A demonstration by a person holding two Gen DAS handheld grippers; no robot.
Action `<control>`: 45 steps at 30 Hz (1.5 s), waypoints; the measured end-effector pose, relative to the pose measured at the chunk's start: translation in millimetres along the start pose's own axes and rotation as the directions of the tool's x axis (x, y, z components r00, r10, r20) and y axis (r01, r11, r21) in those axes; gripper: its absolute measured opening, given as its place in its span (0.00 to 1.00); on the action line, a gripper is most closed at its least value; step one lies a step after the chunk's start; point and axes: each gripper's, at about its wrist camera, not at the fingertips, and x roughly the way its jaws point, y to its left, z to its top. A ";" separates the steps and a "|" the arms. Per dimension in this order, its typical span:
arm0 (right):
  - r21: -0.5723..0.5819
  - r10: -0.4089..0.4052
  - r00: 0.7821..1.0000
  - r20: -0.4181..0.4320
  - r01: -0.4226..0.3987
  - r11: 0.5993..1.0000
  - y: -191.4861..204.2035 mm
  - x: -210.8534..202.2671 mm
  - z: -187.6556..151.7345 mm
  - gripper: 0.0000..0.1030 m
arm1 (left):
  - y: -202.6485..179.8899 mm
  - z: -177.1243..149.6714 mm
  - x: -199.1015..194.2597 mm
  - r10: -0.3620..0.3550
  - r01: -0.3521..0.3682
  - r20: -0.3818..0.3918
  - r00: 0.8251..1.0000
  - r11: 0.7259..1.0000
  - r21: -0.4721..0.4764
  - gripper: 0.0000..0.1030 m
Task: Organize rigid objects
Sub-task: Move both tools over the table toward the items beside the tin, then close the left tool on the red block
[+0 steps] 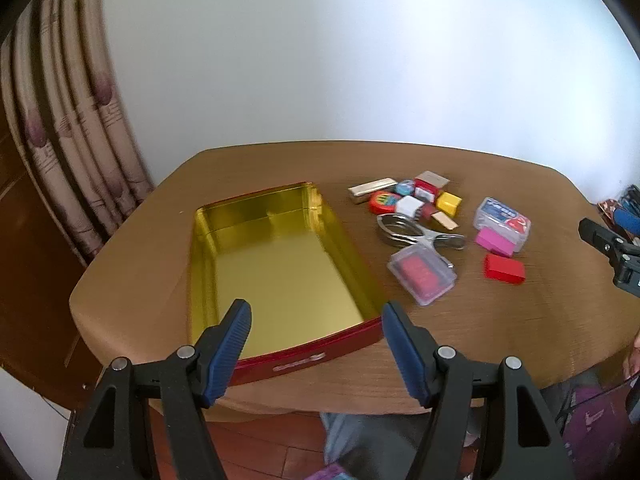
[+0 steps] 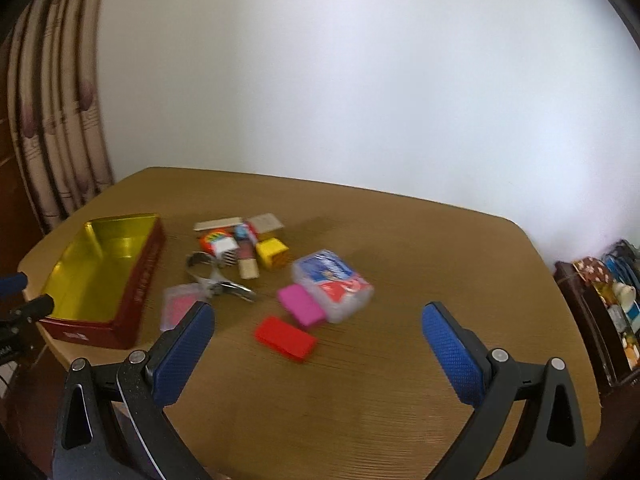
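Tin (image 1: 280, 264): I saw the red tin with its gold lining lying open and empty toward the table's left edge, its short wall almost at the near edge. I judged it to be the receptacle for the loose items.
Loose items: a cluster lay right of the tin, toward the middle of the table, apart from the tin wall. It held a metal clip (image 1: 416, 234), a clear case with a red insert (image 1: 423, 276), a red block (image 1: 505, 267), a pink block (image 1: 495, 241), a clear card box (image 1: 503, 218), a yellow cube (image 1: 449, 203) and smaller pieces behind them that I could not name.
Left gripper (image 1: 316, 334): I held it wide and empty, poised over the tin's near wall. I judged it was placed there to steady the tin or to receive.
Right gripper (image 2: 318, 330): its jaws stood wide with nothing between them, aimed at the red block and the pink block. I judged one of these the likely first pick.
Progress: nothing was in the tin yet, so I judged the sorting had not begun.
Table (image 2: 420, 264): a brown wood-grain top with rounded corners, bare on its right half.
Room: a plain white wall behind, a striped curtain (image 1: 72, 128) at the left, and a cluttered shelf (image 2: 608, 300) past the right edge.
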 end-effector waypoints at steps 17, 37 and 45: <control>0.103 0.045 0.996 -0.080 -0.036 0.994 -55.7 27.9 -11.8 1.00 | -81.9 46.2 44.6 -0.150 0.158 -0.179 0.972 0.987 0.029 0.68; 0.271 0.106 0.985 -0.136 -0.066 0.960 -125.4 55.2 -25.6 1.00 | -82.1 62.1 155.9 -0.350 0.171 -0.534 0.769 0.918 -0.357 0.68; 0.331 0.142 0.974 -0.177 -0.077 0.940 -137.1 69.9 -36.0 1.00 | -118.1 59.1 131.3 -0.477 0.348 -0.542 0.692 0.878 -0.328 0.68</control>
